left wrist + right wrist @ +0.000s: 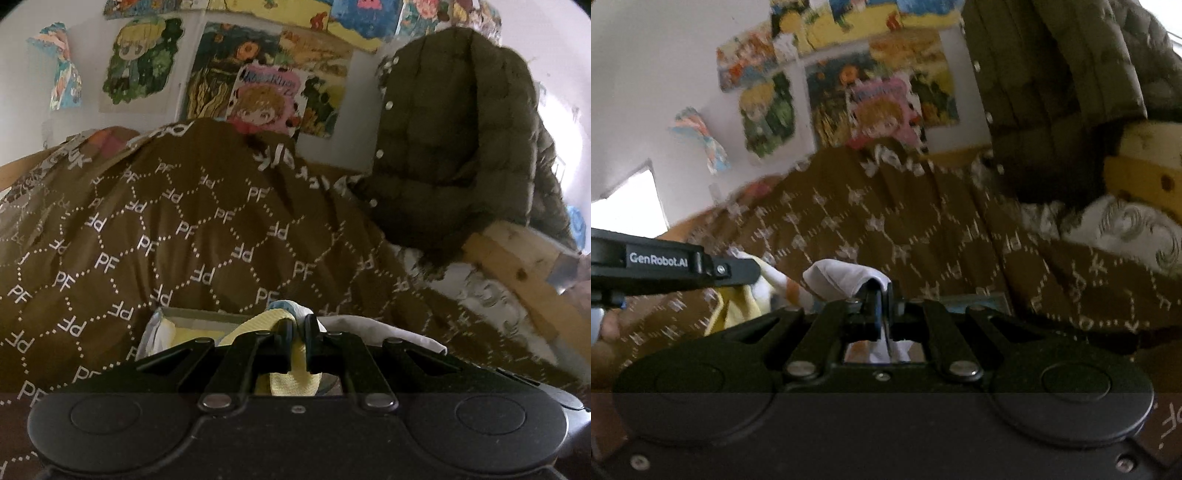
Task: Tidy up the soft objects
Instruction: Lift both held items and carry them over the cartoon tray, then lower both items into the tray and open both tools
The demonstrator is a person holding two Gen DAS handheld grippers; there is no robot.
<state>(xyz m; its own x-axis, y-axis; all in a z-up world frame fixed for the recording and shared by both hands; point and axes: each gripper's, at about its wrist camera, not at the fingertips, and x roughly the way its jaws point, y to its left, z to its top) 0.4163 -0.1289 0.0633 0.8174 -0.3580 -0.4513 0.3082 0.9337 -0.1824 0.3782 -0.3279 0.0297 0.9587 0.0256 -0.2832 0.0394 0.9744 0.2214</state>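
item: soft cloth, light, limp, held over the brown bedspread; my left gripper and right gripper pinch its edges; regrip at corners.

My right gripper pinches a white cloth over the brown patterned blanket; the left gripper enters beside it.

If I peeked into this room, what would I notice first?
Probably the big brown blanket with white PF letters, spread across the middle. Behind it, bright cartoon posters cover the white wall, and a puffy dark green jacket hangs on the right. Up close, the left gripper and right gripper each pinch a yellow and white cloth.
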